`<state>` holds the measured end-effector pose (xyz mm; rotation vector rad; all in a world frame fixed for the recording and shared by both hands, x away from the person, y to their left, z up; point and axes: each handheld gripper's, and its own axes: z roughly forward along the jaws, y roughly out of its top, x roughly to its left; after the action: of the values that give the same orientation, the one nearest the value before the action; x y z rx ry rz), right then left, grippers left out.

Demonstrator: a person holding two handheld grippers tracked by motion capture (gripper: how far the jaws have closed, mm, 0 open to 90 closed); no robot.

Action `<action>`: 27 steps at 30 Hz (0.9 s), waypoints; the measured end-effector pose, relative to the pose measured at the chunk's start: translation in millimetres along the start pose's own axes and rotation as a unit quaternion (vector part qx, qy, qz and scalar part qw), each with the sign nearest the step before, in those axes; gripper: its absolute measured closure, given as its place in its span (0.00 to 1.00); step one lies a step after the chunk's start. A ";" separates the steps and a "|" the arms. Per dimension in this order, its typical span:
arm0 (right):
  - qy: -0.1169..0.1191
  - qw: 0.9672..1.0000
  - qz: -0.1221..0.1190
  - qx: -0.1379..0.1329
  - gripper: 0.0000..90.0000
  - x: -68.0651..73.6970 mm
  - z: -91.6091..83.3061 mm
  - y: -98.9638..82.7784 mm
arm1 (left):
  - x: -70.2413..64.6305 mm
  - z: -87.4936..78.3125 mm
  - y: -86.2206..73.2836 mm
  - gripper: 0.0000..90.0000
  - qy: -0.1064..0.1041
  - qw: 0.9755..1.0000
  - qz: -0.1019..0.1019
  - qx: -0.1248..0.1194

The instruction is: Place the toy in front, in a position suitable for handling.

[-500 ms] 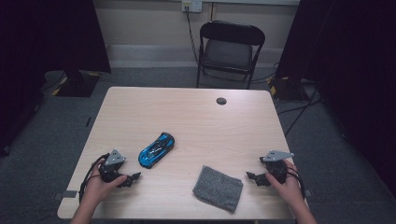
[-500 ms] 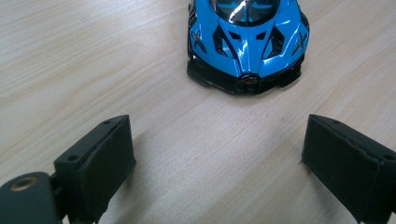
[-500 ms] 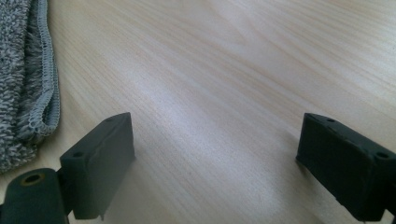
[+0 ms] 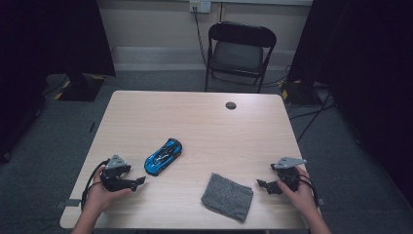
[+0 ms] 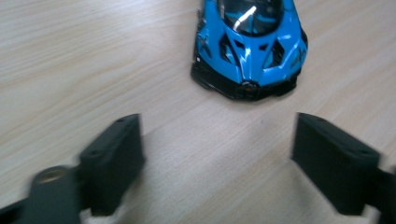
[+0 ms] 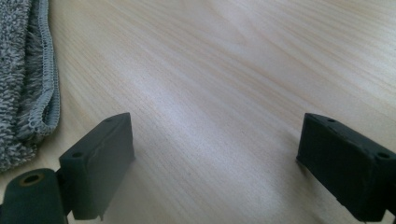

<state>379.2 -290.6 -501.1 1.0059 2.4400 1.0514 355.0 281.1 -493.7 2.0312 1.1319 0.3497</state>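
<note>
Both hands have barely moved. Left gripper (image 4: 139,182) sits low with jaws wide apart, pointing at the blue toy car (image 4: 163,156) nearby. Right gripper (image 4: 263,185), jaws apart, rests beside the grey cloth (image 4: 227,196) near the table (image 4: 195,122) edge.

A pale wooden table (image 4: 195,117) stands on grey carpet (image 4: 44,170). Behind it, a black folding chair (image 4: 238,51) faces a light wall (image 4: 156,24) — a socket (image 4: 200,5), probably, above — between dark curtains (image 4: 63,34).

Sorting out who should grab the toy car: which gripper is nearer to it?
Left. The left gripper sits just below-left of the blue toy car, jaws open toward it. The right gripper is across the table, beyond the grey cloth.
</note>
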 end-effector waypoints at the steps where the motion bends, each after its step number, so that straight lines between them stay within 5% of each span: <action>1: 0.000 1.000 0.000 0.000 0.11 -0.1 0.1 0.1 | -0.5 -3.3 5.0 0.17 -0.003 1.000 0.004 -0.003; 12: 0.002 1.000 -0.002 0.000 0.10 -0.9 0.4 0.4 | -13.7 -1.3 39.7 0.19 -0.010 0.999 0.037 -0.001; 27: 0.002 1.000 -0.002 0.000 0.10 -0.9 0.4 0.4 | -23.2 36.1 75.3 0.20 -0.023 0.999 0.048 0.008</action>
<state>380.2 -290.8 -501.1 1.0002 2.4444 1.0518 407.5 221.2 -459.5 2.1026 1.0139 0.3410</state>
